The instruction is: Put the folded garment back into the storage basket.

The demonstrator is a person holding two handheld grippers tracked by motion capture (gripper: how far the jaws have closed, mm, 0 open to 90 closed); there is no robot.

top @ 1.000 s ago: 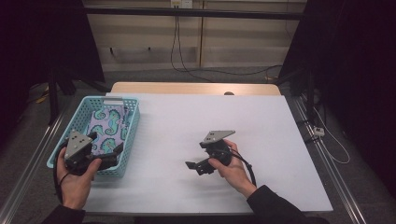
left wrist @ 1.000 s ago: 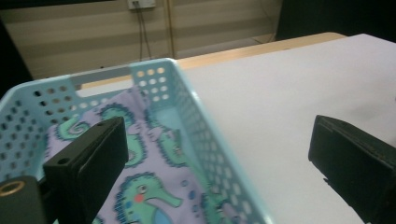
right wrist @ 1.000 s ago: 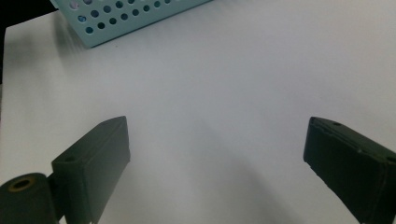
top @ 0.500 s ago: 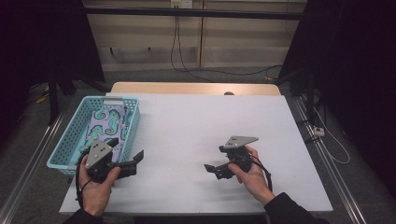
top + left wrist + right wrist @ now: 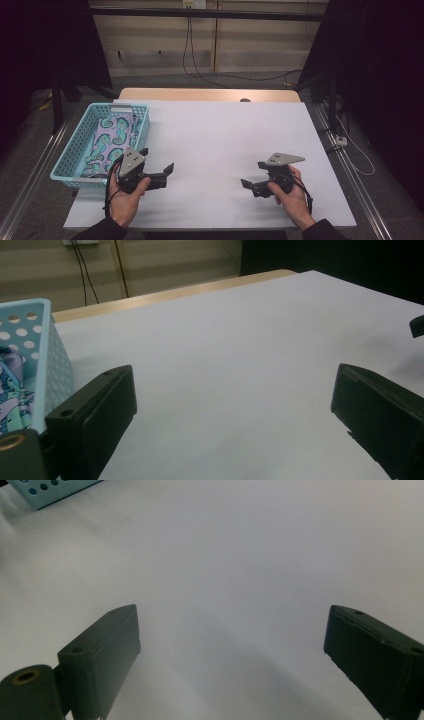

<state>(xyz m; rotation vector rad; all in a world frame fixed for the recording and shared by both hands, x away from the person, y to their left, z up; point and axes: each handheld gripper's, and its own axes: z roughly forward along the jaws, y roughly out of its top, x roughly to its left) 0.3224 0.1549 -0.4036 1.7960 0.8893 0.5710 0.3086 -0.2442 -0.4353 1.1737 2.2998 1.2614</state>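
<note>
The seahorse-patterned purple cloth [image 5: 107, 140] lies in the light-blue perforated plastic basket [image 5: 67, 160] at the table's left edge; the work looks finished, with left gripper [image 5: 167, 170] and right gripper [image 5: 246, 184] both wide open and empty.

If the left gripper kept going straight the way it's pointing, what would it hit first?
Probably nothing soon: the left gripper, jaws open, points across the bare white table. The blue basket stays off to its side; the right gripper might lie farther along, though depth is unclear.

1. White table [image 5: 220, 135], with a wooden edge [image 5: 200, 94] along its far side.
2. Black cables [image 5: 192, 55] hung down the back wall.
3. A small white device [image 5: 342, 141] lay on the floor at right.
</note>
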